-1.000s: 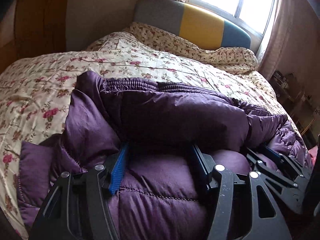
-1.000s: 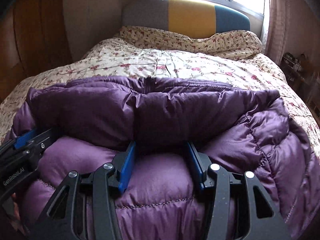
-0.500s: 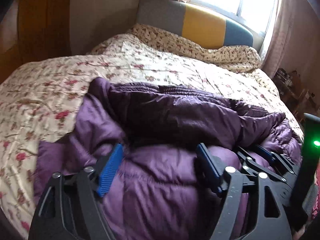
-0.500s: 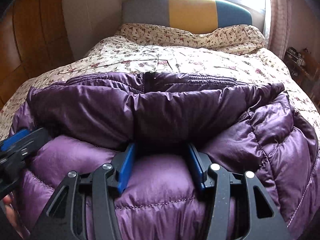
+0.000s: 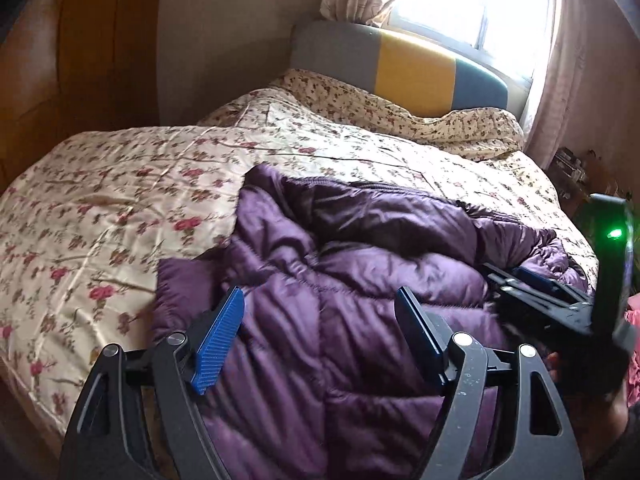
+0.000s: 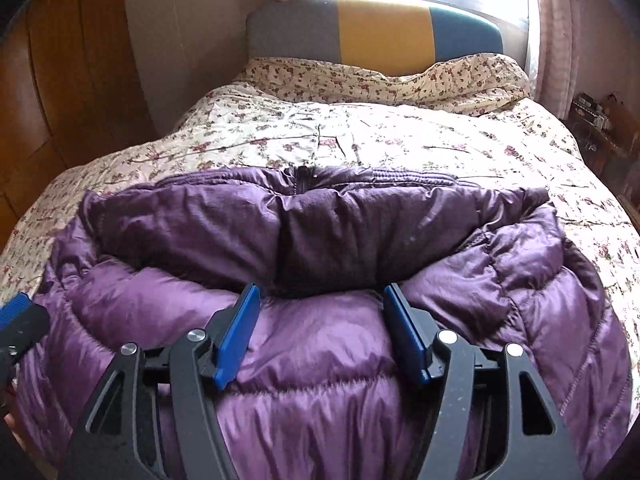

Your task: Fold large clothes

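Left wrist view: the left tongs [image 5: 320, 336] stand spread above a puffy purple quilted down jacket [image 5: 340, 280], pinching nothing.
Right wrist view: the right tongs [image 6: 318, 334] are opening, blue pads [image 6: 236, 336] straddling a bulge of padding without pressing it.
Jacket: bunched into a thick fold at the near end of a bed under a cream floral bedspread [image 6: 360, 132], collar and zip facing the grey, yellow and teal headboard [image 6: 376, 28].
Stage: probably a release after a fold.
Risk: springy filling could push the fold open once let go.
Risk: slick fabric could slide off the near bed edge.
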Motion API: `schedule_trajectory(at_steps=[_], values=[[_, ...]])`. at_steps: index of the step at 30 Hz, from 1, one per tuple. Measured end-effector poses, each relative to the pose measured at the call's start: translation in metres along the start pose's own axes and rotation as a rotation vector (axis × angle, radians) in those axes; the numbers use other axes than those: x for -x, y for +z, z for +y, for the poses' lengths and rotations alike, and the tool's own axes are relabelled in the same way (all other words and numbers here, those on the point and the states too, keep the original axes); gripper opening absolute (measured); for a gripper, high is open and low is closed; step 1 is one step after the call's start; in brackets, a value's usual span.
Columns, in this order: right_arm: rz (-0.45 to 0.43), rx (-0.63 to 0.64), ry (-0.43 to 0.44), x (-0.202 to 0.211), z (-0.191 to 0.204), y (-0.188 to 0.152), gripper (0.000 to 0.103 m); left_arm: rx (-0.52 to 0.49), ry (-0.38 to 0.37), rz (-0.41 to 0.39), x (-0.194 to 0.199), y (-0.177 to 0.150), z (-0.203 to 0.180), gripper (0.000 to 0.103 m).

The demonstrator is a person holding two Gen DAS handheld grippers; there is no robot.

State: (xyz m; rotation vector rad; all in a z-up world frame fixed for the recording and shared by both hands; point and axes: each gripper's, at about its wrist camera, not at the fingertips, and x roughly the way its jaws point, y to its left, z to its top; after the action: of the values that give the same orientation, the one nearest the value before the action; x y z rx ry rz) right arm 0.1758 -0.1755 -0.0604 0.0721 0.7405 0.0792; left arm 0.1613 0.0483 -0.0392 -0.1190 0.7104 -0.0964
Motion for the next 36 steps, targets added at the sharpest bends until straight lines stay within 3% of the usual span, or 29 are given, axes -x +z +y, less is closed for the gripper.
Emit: schedule_trajectory(at_steps=[5, 10, 16, 21, 27, 36], values=[[-0.02, 0.007, 0.033, 0.025, 0.002, -0.004, 0.062, 0.018, 0.005, 0.004, 0.003, -0.005, 0.013, 0.077], [-0.011, 0.019, 0.088, 0.054, 0.005, -0.015, 0.034, 0.071, -0.004, 0.016, 0.007, -0.01, 0.036, 0.077], [0.01, 0.03, 0.133, 0.077, 0.008, -0.036, 0.02, 0.208, -0.047, 0.06, 0.004, -0.018, 0.083, 0.077], [0.023, 0.05, 0.152, 0.082, 0.014, -0.048, 0.017, 0.343, -0.143, 0.092, -0.001, -0.032, 0.114, 0.077], [0.059, 0.069, 0.144, 0.073, 0.018, -0.056, 0.014, 0.449, -0.244, 0.123, -0.008, -0.045, 0.125, 0.077], [0.113, 0.09, 0.117, 0.049, 0.019, -0.071, 0.014, 0.51, -0.369, 0.142, -0.014, -0.051, 0.129, 0.077]])
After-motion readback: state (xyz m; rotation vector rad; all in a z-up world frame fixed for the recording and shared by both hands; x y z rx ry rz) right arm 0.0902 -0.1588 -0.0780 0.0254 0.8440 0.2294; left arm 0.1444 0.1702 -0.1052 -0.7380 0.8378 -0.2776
